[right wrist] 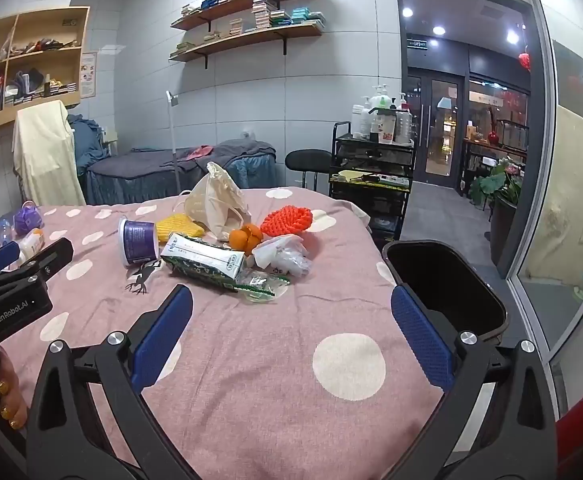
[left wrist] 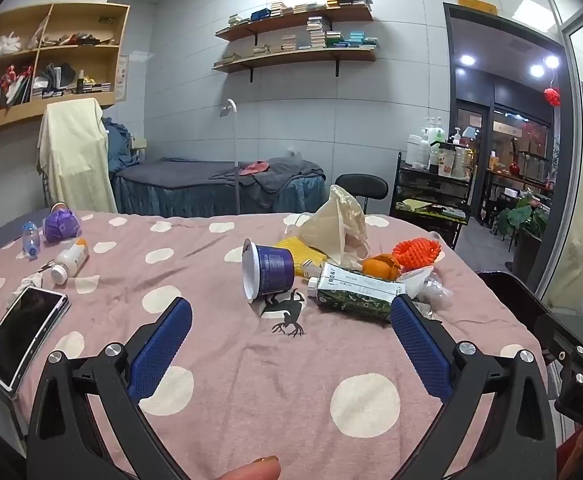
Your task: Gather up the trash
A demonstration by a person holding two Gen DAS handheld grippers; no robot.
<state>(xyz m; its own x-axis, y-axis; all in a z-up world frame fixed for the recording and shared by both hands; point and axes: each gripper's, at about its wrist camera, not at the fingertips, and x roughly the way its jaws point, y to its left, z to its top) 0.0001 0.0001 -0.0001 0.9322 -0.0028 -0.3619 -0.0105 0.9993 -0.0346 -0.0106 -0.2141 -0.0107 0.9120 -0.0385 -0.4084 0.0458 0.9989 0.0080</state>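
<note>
Seeing black bin [right wrist: 447, 280] cut off behind my right gripper [right wrist: 291, 312]; left gripper [left wrist: 291, 320] too spread, nothing held, over polka-dot bedspread [left wrist: 251, 380].

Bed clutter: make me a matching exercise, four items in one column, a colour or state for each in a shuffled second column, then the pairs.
Items:
1. yogurt cup
2. milk carton
3. foam fruit net
4. phone

Descriptions:
A. orange-red mesh
B. flat, screen dark
C. purple, tipped on its side
D. green and white, lying down

Pairs: 1-C, 2-D, 3-A, 4-B
</note>
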